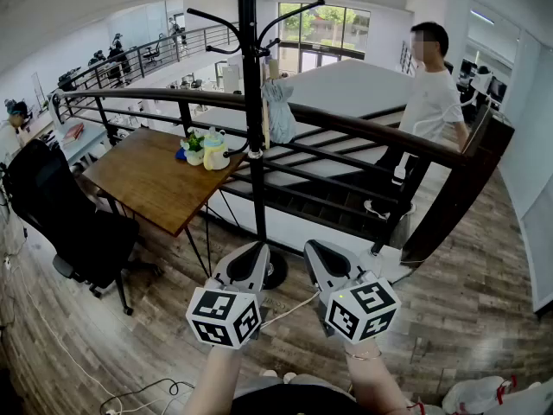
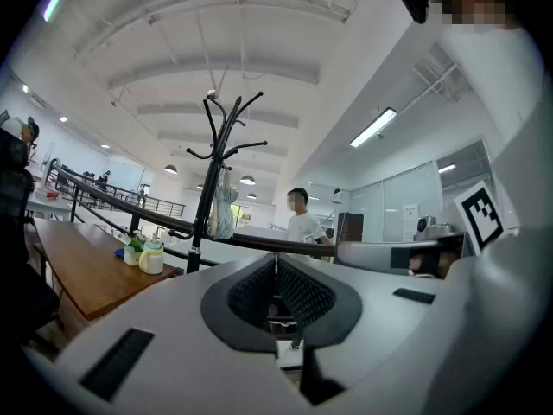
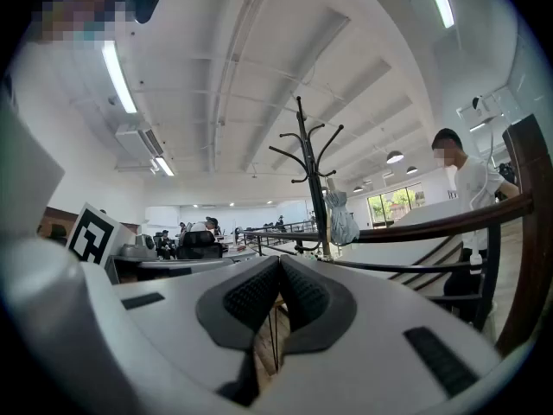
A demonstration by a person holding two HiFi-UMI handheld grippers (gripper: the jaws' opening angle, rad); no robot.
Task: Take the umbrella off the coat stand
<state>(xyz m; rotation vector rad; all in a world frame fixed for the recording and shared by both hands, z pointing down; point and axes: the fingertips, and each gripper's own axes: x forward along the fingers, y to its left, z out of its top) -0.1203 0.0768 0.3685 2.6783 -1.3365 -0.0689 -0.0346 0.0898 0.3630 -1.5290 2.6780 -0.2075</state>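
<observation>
The left claw (image 1: 257,248) has its jaws pressed together with nothing between them, as its own view shows. The right claw (image 1: 314,245) is closed the same way, pads meeting at the tips and empty. In the head view both sit low at centre frame, side by side and a little apart. They are held level, tips aimed toward the stand (image 1: 251,102), and each carries its marker cube nearest the camera.

The umbrella (image 1: 278,111) is a pale blue-grey folded bundle. It hangs from a hook just right of the stand's black pole, in the upper middle of the frame, well apart from both claws. In the left gripper view it shows left of centre, against the pole. In the right gripper view it shows right of centre, above the jaws.

The stand rises from a round base just beyond the claw tips, against a dark rail (image 1: 363,132) that runs across the frame. A wooden table (image 1: 151,184) sits at middle left, with a yellow bottle (image 1: 214,152) and a small plant (image 1: 193,143) near its far corner, close to the pole. A black chair (image 1: 65,219) stands at the left edge. A person (image 1: 432,102) in a white shirt stands behind the rail at upper right.
</observation>
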